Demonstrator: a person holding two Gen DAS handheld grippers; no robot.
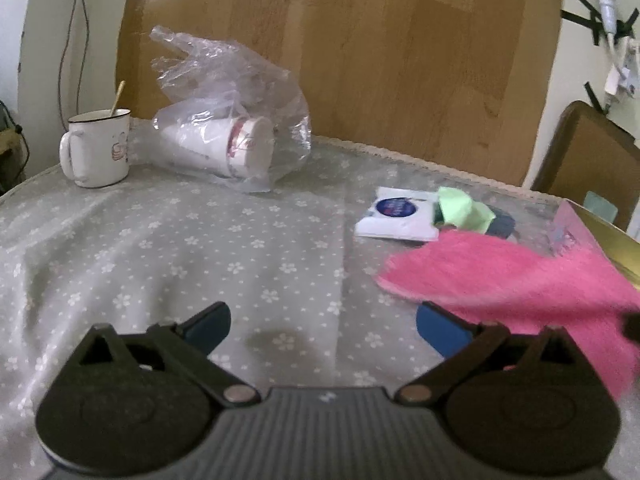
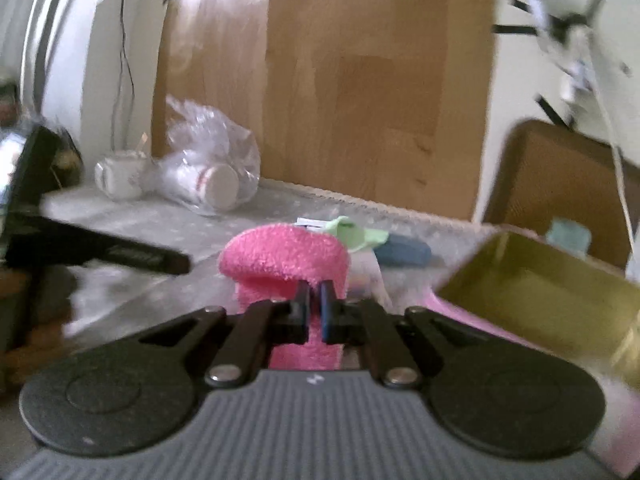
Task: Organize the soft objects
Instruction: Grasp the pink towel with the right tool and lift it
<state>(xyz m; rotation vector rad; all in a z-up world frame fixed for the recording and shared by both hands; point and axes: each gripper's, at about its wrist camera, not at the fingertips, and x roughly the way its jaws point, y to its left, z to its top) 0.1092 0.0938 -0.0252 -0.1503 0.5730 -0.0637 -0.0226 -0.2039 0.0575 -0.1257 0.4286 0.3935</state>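
A clear crinkled plastic bag [image 1: 240,92] held paper cups [image 1: 228,148]; a gold tin [image 2: 552,292] lay empty. The right hand-held gripper [image 2: 315,292] pinched fuzzy pink cloth [image 2: 284,256]; the left hand-held gripper [image 1: 324,320] gaped wide.

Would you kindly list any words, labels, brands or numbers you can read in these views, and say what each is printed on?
No text is legible in either view.
White packet: a round dark blue logo, its lettering blurred.
Paper cups in the clear plastic bag: red printing, too blurred to read.
White mug: a small faint picture, no readable words.
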